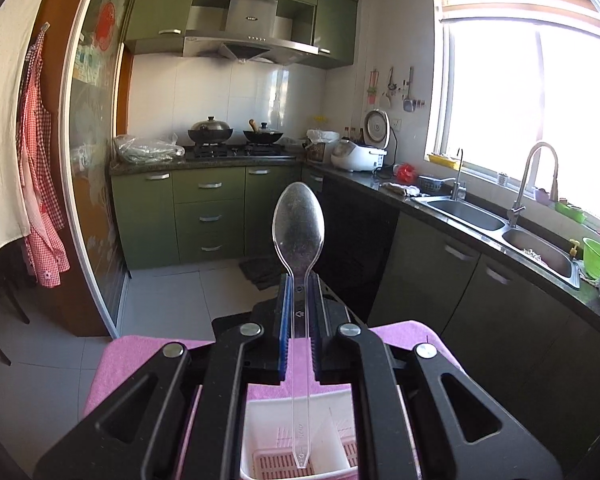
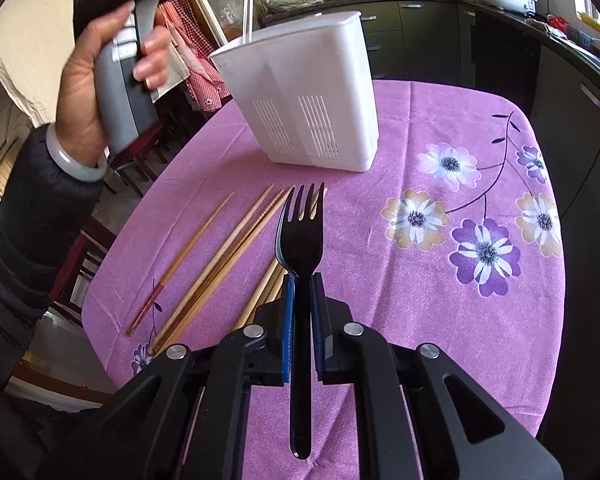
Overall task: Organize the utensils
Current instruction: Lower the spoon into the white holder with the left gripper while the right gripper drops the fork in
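My left gripper (image 1: 300, 280) is shut on a clear plastic spoon (image 1: 298, 220), bowl up and handle hanging down over the white utensil holder (image 1: 260, 420) below it. In the right wrist view the spoon's handle (image 2: 249, 0) dips toward the holder's open top (image 2: 300, 92), and a hand (image 2: 92, 92) grips the left tool. My right gripper (image 2: 303, 278) is shut on a black plastic fork (image 2: 303, 232), tines forward, held above the pink flowered tablecloth (image 2: 420, 280). Several wooden chopsticks (image 2: 204, 264) lie on the cloth left of the fork.
The round table stands in a kitchen. A dark counter with a double sink (image 1: 500, 232) runs along the right under a bright window. A stove with two woks (image 1: 236, 136) is at the back. Wooden chairs (image 2: 100, 240) stand at the table's left edge.
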Motion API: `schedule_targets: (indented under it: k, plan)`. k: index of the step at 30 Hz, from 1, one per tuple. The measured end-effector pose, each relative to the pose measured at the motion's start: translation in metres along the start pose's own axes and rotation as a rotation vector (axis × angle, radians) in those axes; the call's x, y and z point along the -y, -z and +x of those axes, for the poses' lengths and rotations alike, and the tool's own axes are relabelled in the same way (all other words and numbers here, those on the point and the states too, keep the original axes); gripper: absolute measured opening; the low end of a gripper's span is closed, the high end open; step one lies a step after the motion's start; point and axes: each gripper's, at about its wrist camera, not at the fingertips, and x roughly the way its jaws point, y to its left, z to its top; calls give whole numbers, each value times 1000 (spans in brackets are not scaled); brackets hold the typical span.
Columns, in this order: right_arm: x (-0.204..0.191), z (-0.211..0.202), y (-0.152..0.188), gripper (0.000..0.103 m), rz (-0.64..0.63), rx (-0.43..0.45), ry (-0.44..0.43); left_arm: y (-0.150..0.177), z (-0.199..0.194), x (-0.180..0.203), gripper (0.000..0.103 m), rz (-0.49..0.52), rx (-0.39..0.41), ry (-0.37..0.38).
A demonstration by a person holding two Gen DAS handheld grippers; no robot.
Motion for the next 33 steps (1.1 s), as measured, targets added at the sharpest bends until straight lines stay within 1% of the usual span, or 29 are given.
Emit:
schedule_targets:
  k: [4,8,12,15,18,21,22,24,26,27,30,33]
  plan:
    - [-9,-20,-22,9,-21,69,-6,18,7,-7,8,-15,-80,15]
    - [-16,-45,-56,9,-33,177,2,31,7,-11,17,-8,-134,22]
    - [-24,-65,-99,9,-39,285,17,39,-3,-14,20,19,-149,18]
    - [-26,-72,-135,9,-23,376,15,39,-18,-19,23,12,-150,14]
    - [-27,-70,-173,9,-5,473,35,36,-38,-26,25,-7,-141,16]
    - [-27,-57,-204,9,4,549,81,36,-61,-32,25,-12,-135,21]
    - [-26,-50,-213,9,7,561,96,37,-68,-33,25,-10,-135,23]
    - [-24,-31,-225,9,10,555,126,38,-82,-35,26,-10,-136,26]
    - [-18,-12,-229,9,7,543,148,41,-94,-37,28,-9,-139,32]
    - [-15,-2,-228,9,4,535,155,43,-99,-38,30,-8,-141,33]
    - [-6,10,-218,10,13,527,134,50,-111,-39,32,-4,-150,41]
    - [-5,10,-202,11,-4,537,146,58,-116,-39,32,6,-183,48]
